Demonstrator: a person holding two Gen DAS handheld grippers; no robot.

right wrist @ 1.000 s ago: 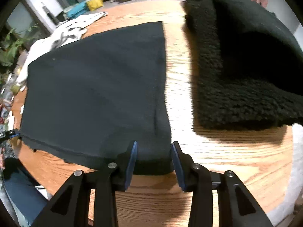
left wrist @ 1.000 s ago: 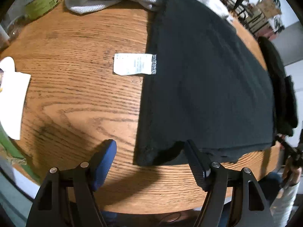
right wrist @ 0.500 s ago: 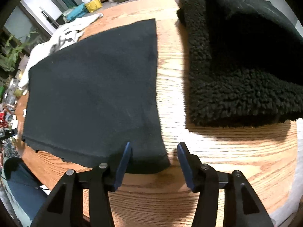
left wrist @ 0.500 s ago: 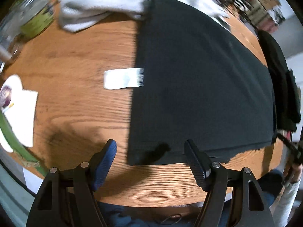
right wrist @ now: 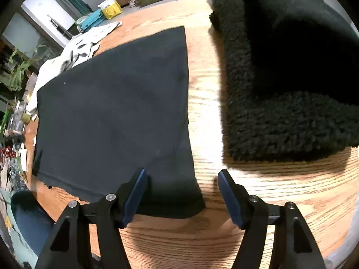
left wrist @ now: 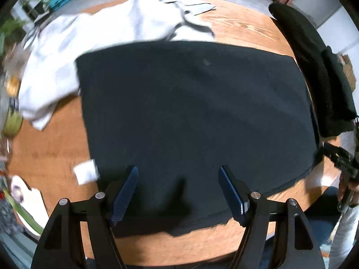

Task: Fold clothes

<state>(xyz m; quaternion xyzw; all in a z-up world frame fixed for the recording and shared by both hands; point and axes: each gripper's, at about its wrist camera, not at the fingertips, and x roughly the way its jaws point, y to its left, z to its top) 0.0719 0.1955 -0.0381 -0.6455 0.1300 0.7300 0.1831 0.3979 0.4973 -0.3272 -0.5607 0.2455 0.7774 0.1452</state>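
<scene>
left wrist view: left gripper [left wrist: 178,190] spread wide, holding nothing, above the black garment [left wrist: 195,116] lying flat on the wooden table [right wrist: 206,89]. right gripper [right wrist: 182,194] likewise agape at the garment's near right corner. risk: grabbing one layer only, dragging the fold crooked.

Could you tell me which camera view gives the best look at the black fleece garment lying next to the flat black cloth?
The right wrist view: the black fleece garment fills its upper right, sharp enough to show its nubby pile and folded edge. The left wrist view shows it only as a thin dark strip at the right edge, beyond the flat black cloth.
</scene>
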